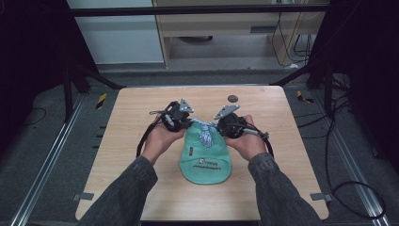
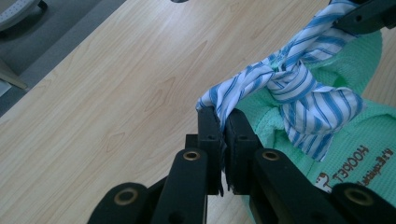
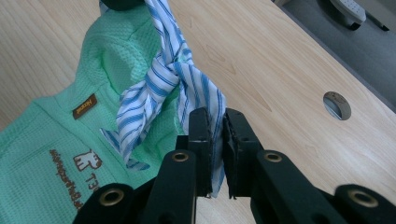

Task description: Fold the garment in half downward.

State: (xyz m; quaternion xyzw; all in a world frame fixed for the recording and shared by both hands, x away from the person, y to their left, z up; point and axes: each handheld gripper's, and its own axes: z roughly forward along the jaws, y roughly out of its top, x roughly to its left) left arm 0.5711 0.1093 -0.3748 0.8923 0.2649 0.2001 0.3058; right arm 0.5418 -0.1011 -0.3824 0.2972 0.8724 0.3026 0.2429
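While you grip from both sides, the green pouch (image 1: 205, 157) lies mid-table (image 1: 141, 188), long axis toward you, tied end away.
Your left gripper (image 2: 223, 122) shows its jaws clamped on the striped tie (image 2: 299, 88); your right gripper (image 3: 217, 122) pinches the tie's other end.

A mint-green waffle-knit garment (image 1: 205, 157) lies flat on the wooden table. Its blue-and-white striped cloth ties (image 2: 299, 88) are knotted at the collar.

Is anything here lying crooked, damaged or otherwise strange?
Nothing stands out. The green bag lies flat on the table, and the left tongs and right tongs each pinch one end of its knotted striped tie.
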